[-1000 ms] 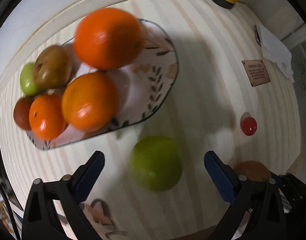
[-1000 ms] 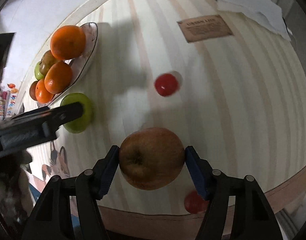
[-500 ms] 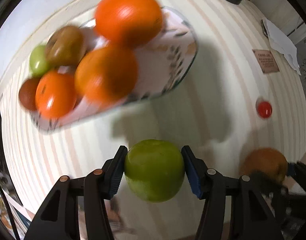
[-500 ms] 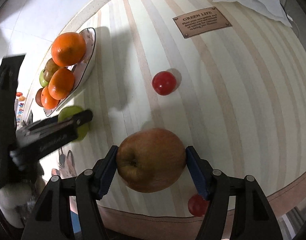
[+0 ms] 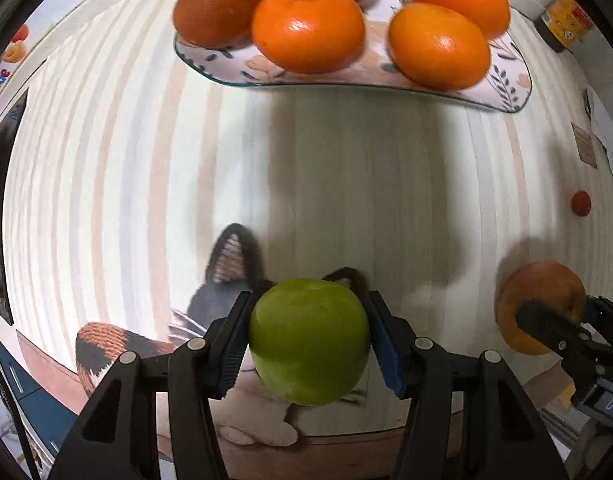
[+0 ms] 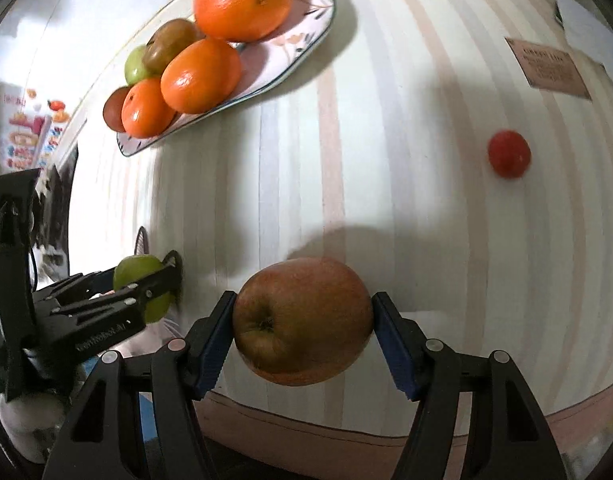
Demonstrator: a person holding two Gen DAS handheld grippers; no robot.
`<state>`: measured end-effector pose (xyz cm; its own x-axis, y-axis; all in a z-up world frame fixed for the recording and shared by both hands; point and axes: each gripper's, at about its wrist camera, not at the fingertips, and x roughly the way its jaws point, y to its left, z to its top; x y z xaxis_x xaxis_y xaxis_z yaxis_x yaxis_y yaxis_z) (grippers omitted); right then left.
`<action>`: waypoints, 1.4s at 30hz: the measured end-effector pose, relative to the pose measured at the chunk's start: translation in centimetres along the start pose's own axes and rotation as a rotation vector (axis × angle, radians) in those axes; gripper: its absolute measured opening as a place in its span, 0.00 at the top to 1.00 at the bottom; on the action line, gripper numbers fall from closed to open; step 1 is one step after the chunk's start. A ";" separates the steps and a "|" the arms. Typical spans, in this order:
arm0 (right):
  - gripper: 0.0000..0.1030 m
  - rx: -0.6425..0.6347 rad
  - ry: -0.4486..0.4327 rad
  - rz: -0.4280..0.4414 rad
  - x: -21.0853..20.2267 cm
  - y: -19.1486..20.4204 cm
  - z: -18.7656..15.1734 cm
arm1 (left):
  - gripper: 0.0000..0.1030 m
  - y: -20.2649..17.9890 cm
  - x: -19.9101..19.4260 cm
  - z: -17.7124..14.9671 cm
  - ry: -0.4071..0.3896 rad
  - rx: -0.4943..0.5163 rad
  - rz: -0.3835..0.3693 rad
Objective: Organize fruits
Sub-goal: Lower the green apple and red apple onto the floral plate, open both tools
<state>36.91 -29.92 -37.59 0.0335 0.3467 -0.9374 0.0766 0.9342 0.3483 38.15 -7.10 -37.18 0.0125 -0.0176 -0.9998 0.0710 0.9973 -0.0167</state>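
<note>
Both claws hold fruit above the counter.
Left claw grips a green apple; right claw grips a red apple, near the loaded plate.

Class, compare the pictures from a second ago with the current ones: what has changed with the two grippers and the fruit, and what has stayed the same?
The left gripper, open around the green apple on the table a second ago, has shut its jaws on it and lifted it. Unchanged: the right gripper still holds the red-brown apple, the fruit stays piled on the plate, and the small red tomato remains on the table.
</note>
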 end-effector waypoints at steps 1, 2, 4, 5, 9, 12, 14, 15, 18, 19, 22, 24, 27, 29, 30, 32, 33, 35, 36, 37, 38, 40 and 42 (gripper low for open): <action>0.32 -0.005 0.001 -0.004 -0.1 0.0 0.0 | 0.48 0.2 -0.2 0.0 -0.005 -0.007 -0.006; 0.32 -0.009 0.000 -0.003 -0.2 0.2 0.2 | 0.48 0.5 -0.6 0.4 -0.009 -0.013 -0.010; 0.33 0.000 -0.006 0.014 -0.4 0.7 0.8 | 0.48 0.5 -2.0 1.9 -0.025 -0.023 -0.027; 0.32 0.013 -0.016 0.030 -0.9 0.8 1.2 | 0.48 0.7 -2.7 2.2 -0.036 -0.029 -0.035; 0.33 0.037 -0.093 0.049 -3.5 0.7 4.1 | 0.48 2.8 -6.6 4.4 -0.094 -0.062 -0.081; 0.33 0.050 -0.141 0.043 -4.4 1.0 6.9 | 0.48 3.8 -9.2 6.8 -0.142 -0.085 -0.103; 0.33 0.060 -0.162 0.034 -4.8 1.1 9.0 | 0.48 4.4 -10.8 9.0 -0.178 -0.091 -0.103; 0.33 0.060 -0.170 0.029 -4.9 1.0 9.8 | 0.48 4.7 -10.9 9.9 -0.186 -0.094 -0.104; 0.33 0.064 -0.182 0.006 -4.9 1.1 12.4 | 0.48 4.5 -11.1 13.0 -0.203 -0.095 -0.094; 0.33 0.067 -0.181 0.002 -4.6 1.3 13.0 | 0.48 4.7 -11.1 14.1 -0.202 -0.091 -0.092; 0.32 0.075 -0.174 -0.006 -3.6 1.8 14.0 | 0.48 3.9 -10.7 16.1 -0.177 -0.084 -0.096; 0.32 0.090 -0.173 0.001 -3.1 1.7 13.8 | 0.48 2.8 -9.8 17.1 -0.146 -0.075 -0.117; 0.32 0.112 -0.186 0.016 -2.9 1.2 13.8 | 0.48 1.2 -8.4 19.1 -0.098 -0.055 -0.141; 0.32 0.125 -0.190 0.025 -2.9 1.4 13.8 | 0.48 -0.1 -7.9 19.7 -0.071 -0.032 -0.150; 0.32 0.131 -0.192 0.031 -2.7 1.2 13.9 | 0.48 -0.6 -7.6 19.9 -0.061 -0.021 -0.152; 0.32 0.140 -0.194 0.034 -2.5 1.2 14.0 | 0.48 -1.7 -6.8 20.1 -0.043 0.003 -0.138; 0.32 0.143 -0.194 0.037 -2.4 1.2 14.0 | 0.48 -2.1 -6.4 20.2 -0.038 0.006 -0.134; 0.32 0.150 -0.194 0.043 -2.3 1.2 14.0 | 0.48 -2.5 -5.7 20.4 -0.022 0.003 -0.121; 0.32 0.151 -0.194 0.047 -2.2 1.2 14.1 | 0.48 -2.5 -5.4 20.4 -0.016 0.000 -0.127; 0.32 0.149 -0.191 0.054 -2.2 1.2 14.1 | 0.46 -2.4 -5.4 20.3 -0.017 -0.009 -0.146; 0.32 0.151 -0.189 0.060 -2.1 1.1 14.1 | 0.45 -2.4 -5.5 20.2 -0.020 -0.013 -0.154; 0.26 0.158 -0.190 0.082 -2.2 0.9 13.9 | 0.33 -2.4 -5.7 20.2 -0.034 -0.014 -0.170; 0.06 0.167 -0.201 0.090 -2.5 0.8 13.8 | 0.14 -2.2 -6.2 20.1 -0.055 -0.012 -0.160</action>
<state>50.60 -31.16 -34.89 0.2429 0.3883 -0.8890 0.2272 0.8681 0.4413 57.97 -10.64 -30.64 0.0568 -0.1794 -0.9821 0.0644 0.9823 -0.1757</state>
